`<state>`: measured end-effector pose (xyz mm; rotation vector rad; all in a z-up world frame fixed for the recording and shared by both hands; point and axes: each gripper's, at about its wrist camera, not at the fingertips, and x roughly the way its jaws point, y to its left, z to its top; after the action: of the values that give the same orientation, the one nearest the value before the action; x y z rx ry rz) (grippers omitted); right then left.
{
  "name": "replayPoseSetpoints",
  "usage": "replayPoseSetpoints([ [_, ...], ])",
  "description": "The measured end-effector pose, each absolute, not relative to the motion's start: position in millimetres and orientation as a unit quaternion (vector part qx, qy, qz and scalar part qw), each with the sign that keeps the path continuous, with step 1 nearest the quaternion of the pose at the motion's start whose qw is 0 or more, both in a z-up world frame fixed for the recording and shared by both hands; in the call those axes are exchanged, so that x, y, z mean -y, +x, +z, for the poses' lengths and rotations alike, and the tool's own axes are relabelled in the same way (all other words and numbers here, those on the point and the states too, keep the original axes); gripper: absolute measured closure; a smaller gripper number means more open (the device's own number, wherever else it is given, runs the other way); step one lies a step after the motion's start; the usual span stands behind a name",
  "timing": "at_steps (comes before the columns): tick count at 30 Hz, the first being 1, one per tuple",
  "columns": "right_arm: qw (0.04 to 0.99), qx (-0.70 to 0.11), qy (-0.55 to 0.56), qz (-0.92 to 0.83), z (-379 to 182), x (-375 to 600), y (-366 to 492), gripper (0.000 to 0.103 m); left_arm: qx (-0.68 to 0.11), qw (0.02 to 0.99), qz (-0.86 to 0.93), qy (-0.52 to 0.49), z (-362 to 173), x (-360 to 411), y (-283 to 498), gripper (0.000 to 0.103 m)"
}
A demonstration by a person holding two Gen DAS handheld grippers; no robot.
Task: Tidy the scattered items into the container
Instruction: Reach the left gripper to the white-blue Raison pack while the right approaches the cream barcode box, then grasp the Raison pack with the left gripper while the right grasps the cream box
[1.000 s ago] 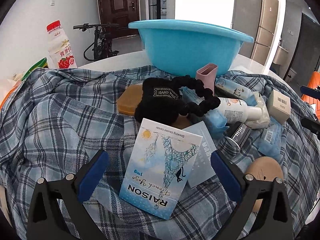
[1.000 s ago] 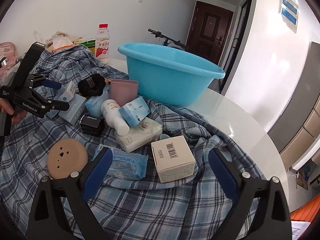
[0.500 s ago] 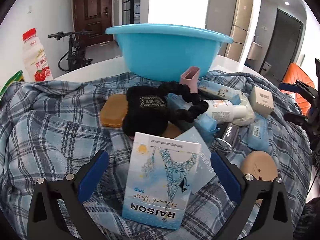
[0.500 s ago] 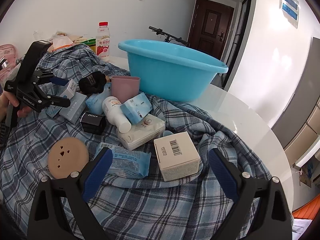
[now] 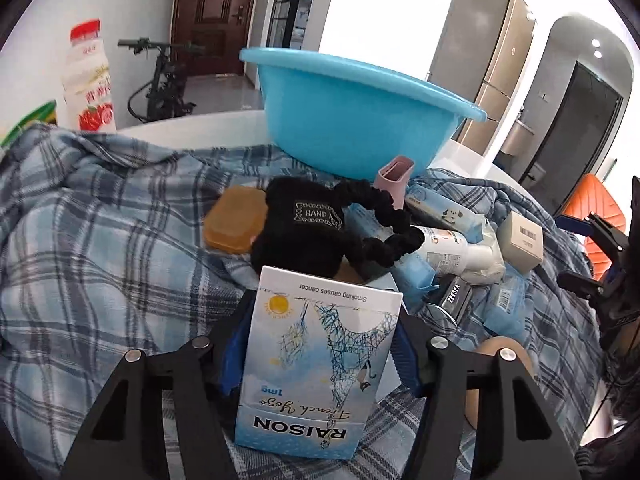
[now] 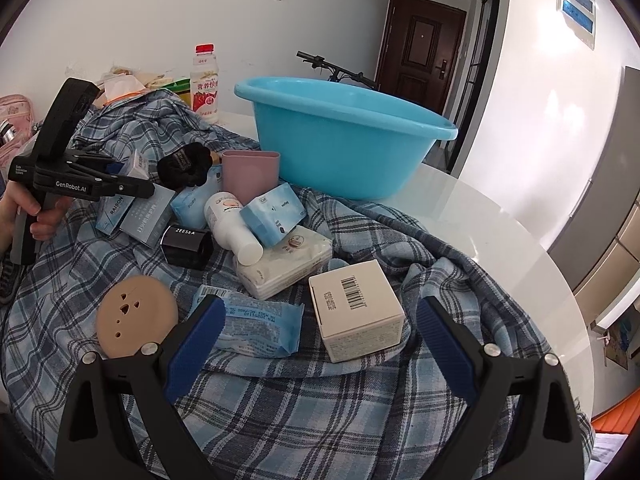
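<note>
A light-blue RAISON box [image 5: 316, 364] stands on the plaid cloth [image 5: 100, 248]. My left gripper [image 5: 320, 320] is closing on it, and its blue pads [image 5: 230, 356] press on both sides. In the right wrist view the left gripper [image 6: 132, 188] holds that box [image 6: 114, 210] at the far left. My right gripper [image 6: 322, 308] stands open over a white barcoded box [image 6: 356, 308], not touching it. The blue basin [image 6: 340, 148] stands behind the pile.
On the cloth lie a black scrunchie [image 5: 304, 232], amber soap [image 5: 236, 224], pink cup [image 6: 250, 172], lotion bottle [image 6: 230, 220], black ZEESEA box [image 6: 186, 242], tan disc [image 6: 136, 316] and wipes packs [image 6: 256, 324]. A drink bottle [image 6: 205, 80] stands behind. The white table's edge [image 6: 500, 240] curves right.
The left gripper's jaws have come in from wide open onto the sides of the RAISON box, and the view has tilted a little. The right gripper has stayed put.
</note>
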<state>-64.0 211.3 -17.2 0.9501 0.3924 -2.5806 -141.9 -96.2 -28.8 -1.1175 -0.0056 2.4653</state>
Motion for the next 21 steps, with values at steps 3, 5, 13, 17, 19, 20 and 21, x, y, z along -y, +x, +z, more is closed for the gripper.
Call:
replayPoseSetpoints([
  [3, 0.177, -0.143, 0.336, -0.914, -16.7, -214.5, -64.1, 0.007, 0.008, 0.207, 0.892, -0.402, -20.5, 93.7, -130.5, 0.041],
  [5, 0.176, -0.141, 0.338, -0.914, -16.5, -217.6, -64.7, 0.007, 0.011, 0.201, 0.89, -0.408, -16.2, 90.3, -125.2, 0.041],
  [13, 0.168, -0.142, 0.339, -0.915, -20.5, -227.3, -69.6, 0.007, -0.07, 0.217, 0.886, -0.404, -14.9, 56.0, -92.3, 0.041],
  [17, 0.171, -0.156, 0.333, -0.914, -19.8, -227.1, -74.8, 0.007, -0.106, 0.214, 0.892, -0.383, -7.5, 42.2, -78.7, 0.041],
  [19, 0.18, -0.174, 0.326, -0.911, -18.1, -223.6, -75.5, 0.007, -0.11, 0.217, 0.891, -0.383, -5.0, 38.2, -76.1, 0.041],
  [20, 0.183, -0.183, 0.324, -0.91, -17.7, -222.1, -76.2, 0.007, -0.111, 0.219, 0.89, -0.384, -4.1, 35.8, -75.1, 0.041],
  [21, 0.188, -0.191, 0.322, -0.908, -17.5, -220.3, -76.9, 0.007, -0.111, 0.22, 0.889, -0.386, -3.3, 33.4, -74.2, 0.041],
])
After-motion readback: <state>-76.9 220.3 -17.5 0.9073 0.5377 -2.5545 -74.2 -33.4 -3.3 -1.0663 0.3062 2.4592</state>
